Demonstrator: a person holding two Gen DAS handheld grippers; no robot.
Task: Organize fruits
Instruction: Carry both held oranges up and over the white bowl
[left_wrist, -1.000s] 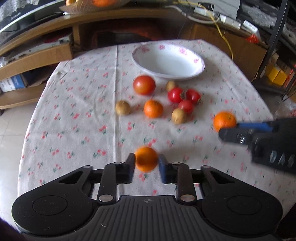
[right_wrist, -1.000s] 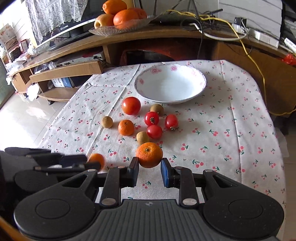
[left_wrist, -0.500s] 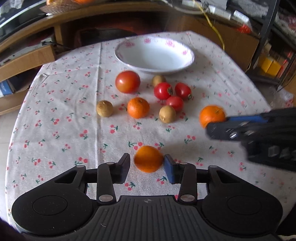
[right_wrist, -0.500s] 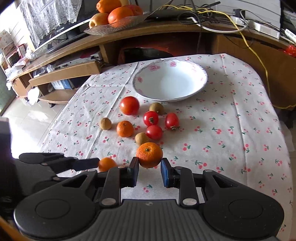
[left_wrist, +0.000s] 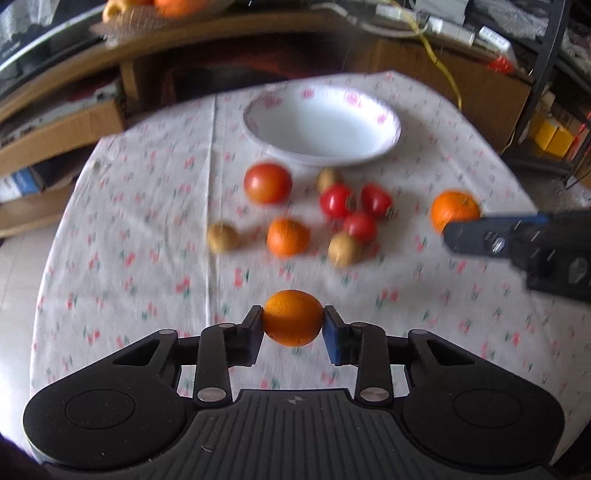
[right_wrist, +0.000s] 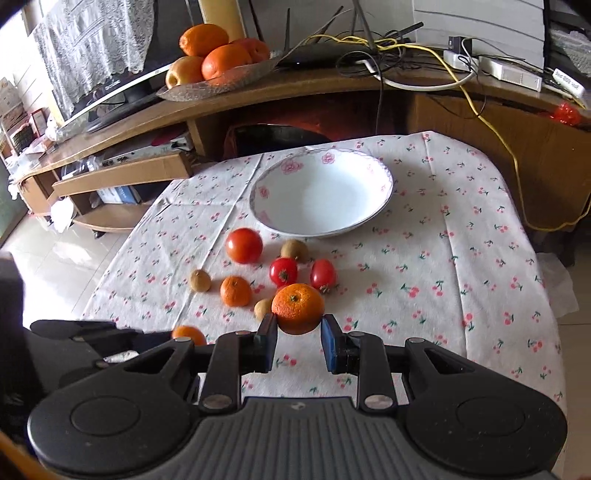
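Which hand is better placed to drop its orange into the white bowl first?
Probably the right. Both grippers flank an orange, but the right gripper with its orange sits nearer the empty white bowl. The left gripper with its small orange sits further back.

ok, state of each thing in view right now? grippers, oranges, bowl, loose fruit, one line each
left hand-held gripper: shut on small orange
small orange: gripped between the pads
right hand-held gripper: shut on large orange
large orange: gripped near the fingertips
white bowl: upright, empty
third orange: loose on the tablecloth
big tomato: loose on the tablecloth
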